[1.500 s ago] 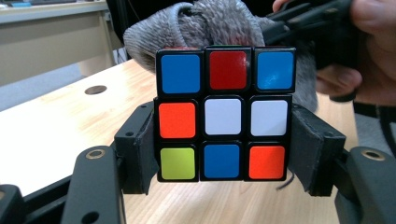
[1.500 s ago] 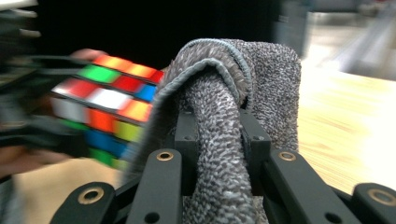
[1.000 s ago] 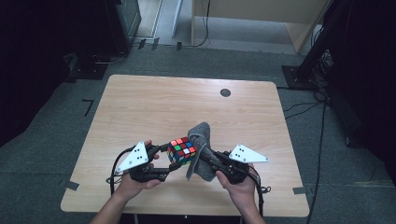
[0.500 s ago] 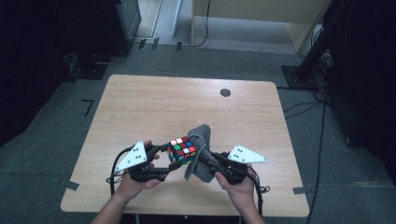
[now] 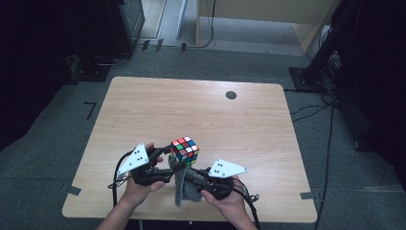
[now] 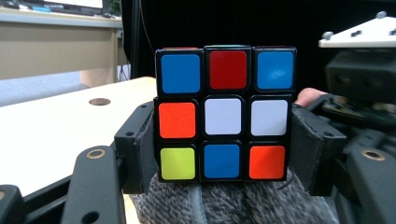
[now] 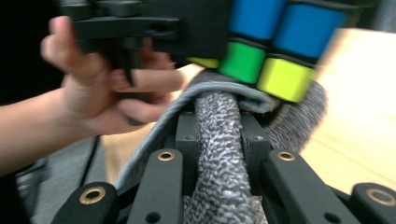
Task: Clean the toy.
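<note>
At the near edge of the wooden table [image 5: 143,115], the left gripper [image 5: 165,158] is held by the person's left hand [image 5: 139,189], its jaws clamped on the two sides of a Rubik's cube [image 5: 185,150], which is lifted clear of the tabletop. Just to the right, a grey cloth [image 5: 182,184] is pinched in the closed jaws of the right gripper [image 5: 189,175] and is pressed up against the underside of the cube.
</note>
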Available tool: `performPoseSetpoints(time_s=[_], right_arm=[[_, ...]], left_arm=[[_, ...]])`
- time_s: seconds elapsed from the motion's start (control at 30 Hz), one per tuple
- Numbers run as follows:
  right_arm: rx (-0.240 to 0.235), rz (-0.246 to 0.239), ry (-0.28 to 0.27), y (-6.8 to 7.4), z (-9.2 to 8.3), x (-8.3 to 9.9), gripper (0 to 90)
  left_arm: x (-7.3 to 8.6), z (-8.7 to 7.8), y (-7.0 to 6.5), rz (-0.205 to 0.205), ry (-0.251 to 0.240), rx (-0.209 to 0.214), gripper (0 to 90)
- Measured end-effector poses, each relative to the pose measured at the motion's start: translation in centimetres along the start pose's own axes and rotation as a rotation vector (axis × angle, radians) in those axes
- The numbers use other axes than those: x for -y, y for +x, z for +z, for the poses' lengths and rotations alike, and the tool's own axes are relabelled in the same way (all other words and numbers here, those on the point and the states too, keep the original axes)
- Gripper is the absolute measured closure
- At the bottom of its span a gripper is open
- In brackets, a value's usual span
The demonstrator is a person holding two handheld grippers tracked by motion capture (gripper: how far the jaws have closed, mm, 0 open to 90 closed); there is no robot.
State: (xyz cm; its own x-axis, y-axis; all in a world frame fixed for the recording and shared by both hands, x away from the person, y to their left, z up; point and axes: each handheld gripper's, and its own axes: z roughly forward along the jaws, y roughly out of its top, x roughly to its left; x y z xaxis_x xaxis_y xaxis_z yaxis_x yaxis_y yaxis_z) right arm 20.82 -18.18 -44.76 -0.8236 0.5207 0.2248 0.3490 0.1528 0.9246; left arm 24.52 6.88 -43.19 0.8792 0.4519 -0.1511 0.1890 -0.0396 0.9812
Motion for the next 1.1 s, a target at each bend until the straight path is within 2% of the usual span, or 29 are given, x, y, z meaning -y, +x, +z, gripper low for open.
performPoseSetpoints(time_s=[0.07, 0.1, 0.13, 0.2, 0.3, 0.33, 0.37, 0.43, 0.53, 0.63, 0.67, 0.73, 0.8, 0.9, 0.93, 1.0, 1.1], right_arm=[[0.044, 0.019, -0.026, -0.7, -0.6, -0.1, 75.4], [0.068, 0.052, -0.051, -1.3, -1.1, -0.1, 75.4], [0.077, 0.078, -0.070, -1.5, -1.3, 0.0, 75.4], [0.074, 0.093, -0.081, -1.4, -1.1, 0.2, 75.2], [0.024, 0.068, -0.066, 0.0, 0.2, 0.6, 74.6], [0.012, 0.040, -0.057, 0.8, 0.7, 0.6, 74.6], [0.012, 0.017, -0.048, 1.2, 0.9, 0.6, 74.6], [0.027, 0.002, -0.048, 1.4, 0.9, 0.5, 74.6], [0.099, 0.049, -0.069, -0.1, -0.1, 0.4, 74.8], [0.194, 0.144, -0.112, -1.6, -1.2, 0.7, 74.9], [0.202, 0.172, -0.131, -1.9, -1.4, 0.9, 74.9], [0.172, 0.186, -0.131, -1.7, -1.2, 0.9, 74.8], [0.133, 0.165, -0.114, -1.0, -0.6, 0.9, 74.2], [0.045, 0.150, -0.097, 0.0, 0.3, 0.9, 73.9], [0.037, 0.136, -0.089, 0.2, 0.5, 0.8, 73.9], [0.060, 0.112, -0.082, 0.2, 0.3, 0.7, 74.0], [0.117, 0.140, -0.104, -0.8, -0.6, 0.6, 74.1]], left_arm=[[-0.1, -0.2, 0.0, -0.004, -0.012, -0.002, 34.6], [-0.2, -0.3, 0.1, -0.007, -0.019, 0.001, 34.6], [-0.2, -0.3, 0.1, -0.015, -0.023, 0.003, 34.6], [-0.2, -0.3, 0.2, -0.018, -0.019, 0.002, 34.6], [0.0, 0.1, 0.0, -0.007, 0.004, 0.002, 34.6], [0.1, 0.3, -0.1, -0.002, 0.010, 0.003, 34.6], [0.1, 0.3, -0.3, 0.004, 0.013, 0.004, 34.5], [0.1, 0.4, -0.5, 0.013, 0.016, 0.007, 34.6], [-0.1, 0.2, -0.5, 0.002, -0.004, 0.012, 34.6], [-0.2, 0.1, -0.4, -0.008, -0.014, 0.017, 34.6], [-0.2, 0.1, -0.4, -0.006, -0.011, 0.014, 34.6], [-0.1, 0.2, -0.4, -0.008, -0.007, 0.014, 34.6], [0.0, 0.3, -0.3, -0.015, -0.005, 0.016, 34.6], [0.2, 0.4, -0.4, -0.004, 0.010, 0.000, 34.6], [0.2, 0.4, -0.4, -0.003, 0.012, -0.002, 34.5], [0.1, 0.3, -0.3, -0.008, 0.007, -0.001, 34.5], [-0.1, 0.1, -0.2, -0.016, -0.012, 0.001, 34.6]])
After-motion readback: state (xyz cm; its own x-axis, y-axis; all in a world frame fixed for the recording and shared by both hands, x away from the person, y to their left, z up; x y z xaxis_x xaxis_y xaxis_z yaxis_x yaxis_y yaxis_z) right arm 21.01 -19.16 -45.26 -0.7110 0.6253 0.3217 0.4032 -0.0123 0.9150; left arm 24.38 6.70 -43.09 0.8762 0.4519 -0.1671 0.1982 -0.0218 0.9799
